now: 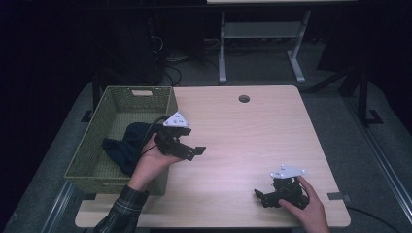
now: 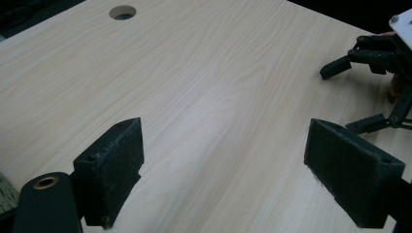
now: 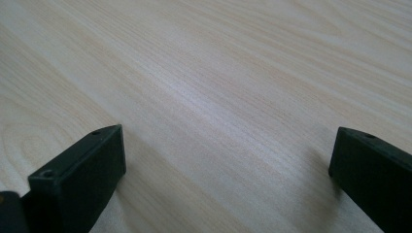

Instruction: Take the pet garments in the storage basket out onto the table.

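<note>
A green woven basket (image 1: 92,145) stands at the table's left edge, and a dark blue cloth (image 1: 121,145) lies crumpled inside it. My left gripper (image 1: 193,151) hovers just right of the basket's right wall, over the wood. It is open, and in the left gripper view (image 2: 226,150) there is only bare table between its jaws. My right gripper (image 1: 261,198) rests low near the front right of the table. It is open too, and its own view (image 3: 228,150) has nothing between the jaws. The right gripper (image 2: 369,63) also appears far off in the left gripper view.
The light wooden table (image 1: 252,131) has a round cable hole (image 1: 244,98) near its far edge, seen too as the hole (image 2: 122,12) in the left gripper view. Behind the table, white desk legs (image 1: 222,48) and cables stand on the dark floor.
</note>
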